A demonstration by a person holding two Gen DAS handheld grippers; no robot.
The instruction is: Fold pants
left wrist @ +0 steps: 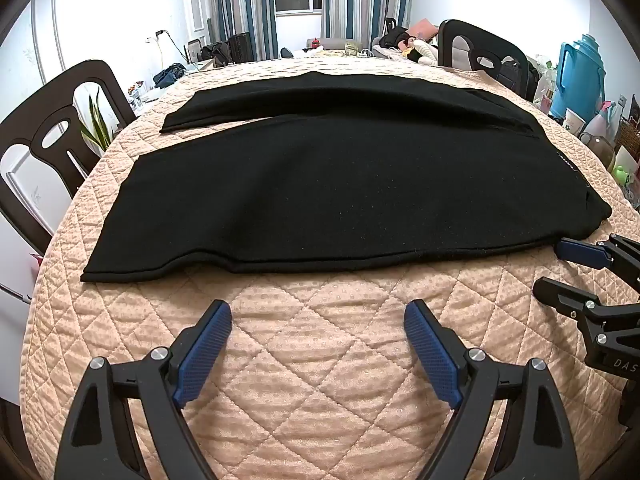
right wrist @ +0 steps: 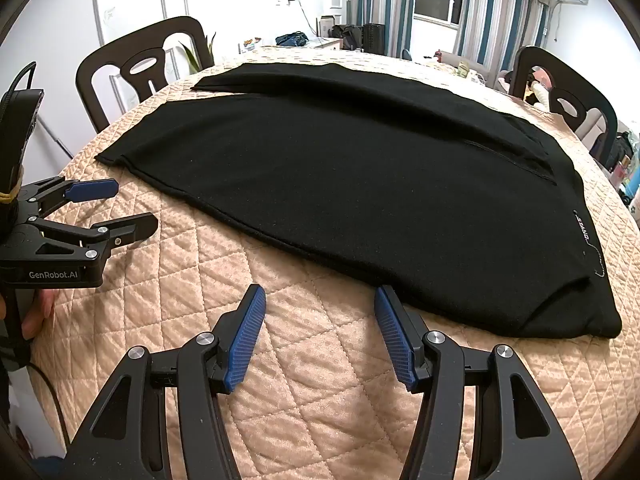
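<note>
Hovering short of the black pants (left wrist: 340,184), both the left gripper (left wrist: 318,344) and the right gripper (right wrist: 320,328) are released and empty. Pants lie flat on the quilted bench (left wrist: 320,360), legs toward 9 o'clock, waist toward 3. Soft, light, limp knit, likely to sag; pinch the near hem edge at 12 o'clock.
</note>
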